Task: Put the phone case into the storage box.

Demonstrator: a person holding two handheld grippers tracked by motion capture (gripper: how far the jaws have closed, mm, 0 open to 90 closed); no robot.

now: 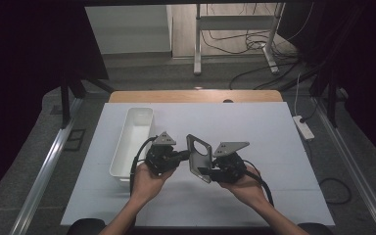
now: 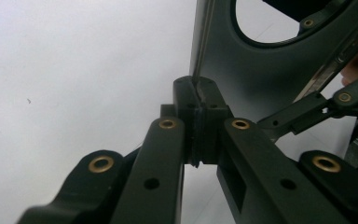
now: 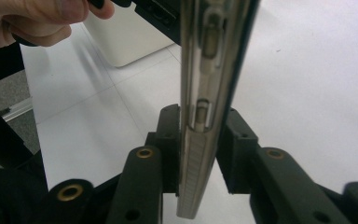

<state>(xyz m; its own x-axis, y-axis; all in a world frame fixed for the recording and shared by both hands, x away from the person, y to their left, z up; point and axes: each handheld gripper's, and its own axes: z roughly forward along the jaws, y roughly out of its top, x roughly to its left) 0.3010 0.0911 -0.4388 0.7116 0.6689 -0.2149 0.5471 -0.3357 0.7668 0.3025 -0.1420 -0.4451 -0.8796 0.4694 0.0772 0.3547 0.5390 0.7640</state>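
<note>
A flat dark phone case [image 1: 199, 155] with a large round-ended cutout is held upright above the middle of the white table [image 1: 264, 137], between both grippers. My left gripper [image 1: 186, 156] comes at it from the left and is shut on its edge. In the left gripper view the jaws pinch the case [image 2: 256, 70] at its thin rim, and the gripper [image 2: 198, 114] is shut. My right gripper [image 1: 206, 172] grips the case's lower end from the right. In the right gripper view the gripper [image 3: 200, 140] clamps the case's silvery side [image 3: 205, 84], which carries buttons.
A long white bin [image 1: 132, 138] stands on the table just left of the left hand. A wooden strip [image 1: 196, 96] runs along the far table edge. On the floor lie a power strip [image 1: 303, 127] at the right and cables by a metal stand [image 1: 235, 29] behind.
</note>
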